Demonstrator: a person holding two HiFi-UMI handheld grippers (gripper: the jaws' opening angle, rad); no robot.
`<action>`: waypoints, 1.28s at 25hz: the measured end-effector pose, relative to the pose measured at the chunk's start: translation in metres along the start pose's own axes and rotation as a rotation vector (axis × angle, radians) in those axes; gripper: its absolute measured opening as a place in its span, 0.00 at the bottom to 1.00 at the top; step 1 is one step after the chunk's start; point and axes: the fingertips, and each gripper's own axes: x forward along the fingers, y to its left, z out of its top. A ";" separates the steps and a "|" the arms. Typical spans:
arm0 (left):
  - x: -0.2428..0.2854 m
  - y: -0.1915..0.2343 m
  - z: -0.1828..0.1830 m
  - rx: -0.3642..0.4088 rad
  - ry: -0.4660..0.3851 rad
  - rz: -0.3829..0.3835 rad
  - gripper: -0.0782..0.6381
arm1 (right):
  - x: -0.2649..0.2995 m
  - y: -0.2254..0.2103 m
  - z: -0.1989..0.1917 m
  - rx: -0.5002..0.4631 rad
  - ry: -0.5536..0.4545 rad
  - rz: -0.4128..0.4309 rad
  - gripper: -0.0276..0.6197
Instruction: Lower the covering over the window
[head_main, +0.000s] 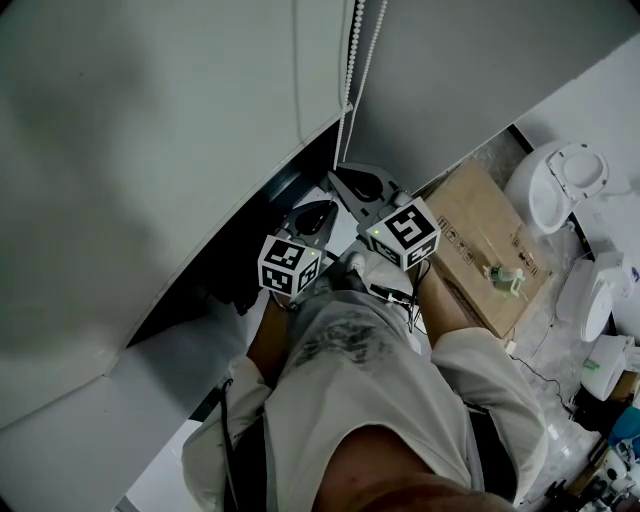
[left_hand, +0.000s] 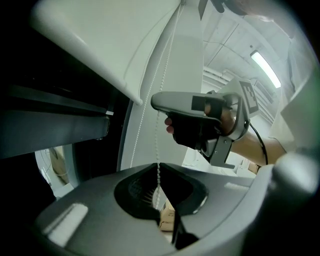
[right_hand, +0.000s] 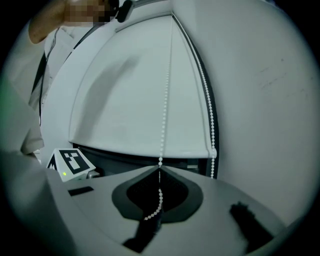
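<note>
The white roller blind (head_main: 150, 120) hangs over a dark window opening, its bottom bar (right_hand: 140, 145) part way down. A white bead chain (head_main: 352, 60) drops along the blind's right edge. In the head view both grippers sit close together under the chain, the left gripper (head_main: 318, 212) lower and the right gripper (head_main: 342, 176) just above it. In the left gripper view the left gripper (left_hand: 159, 169) is shut on a strand of the bead chain (left_hand: 161, 100), with the right gripper (left_hand: 197, 117) above it. The right gripper (right_hand: 160, 167) is shut on a strand of the bead chain (right_hand: 166, 100); a second strand (right_hand: 210, 120) hangs free to its right.
A dark window gap (head_main: 250, 250) shows below the blind. A cardboard box (head_main: 490, 250) lies on the floor to the right, with white fixtures (head_main: 560, 185) and clutter beyond it. The person's legs and sleeves fill the lower head view. The grey wall (head_main: 450, 80) stands right of the chain.
</note>
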 end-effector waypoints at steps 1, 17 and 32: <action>0.001 0.000 -0.002 -0.002 0.001 0.000 0.14 | 0.001 -0.001 -0.001 -0.001 0.000 -0.001 0.07; -0.004 0.001 0.013 -0.010 -0.046 0.032 0.18 | -0.004 -0.008 0.008 -0.076 0.013 -0.058 0.07; -0.030 -0.006 0.054 0.013 -0.148 0.041 0.26 | -0.034 -0.016 -0.010 -0.084 0.056 -0.161 0.17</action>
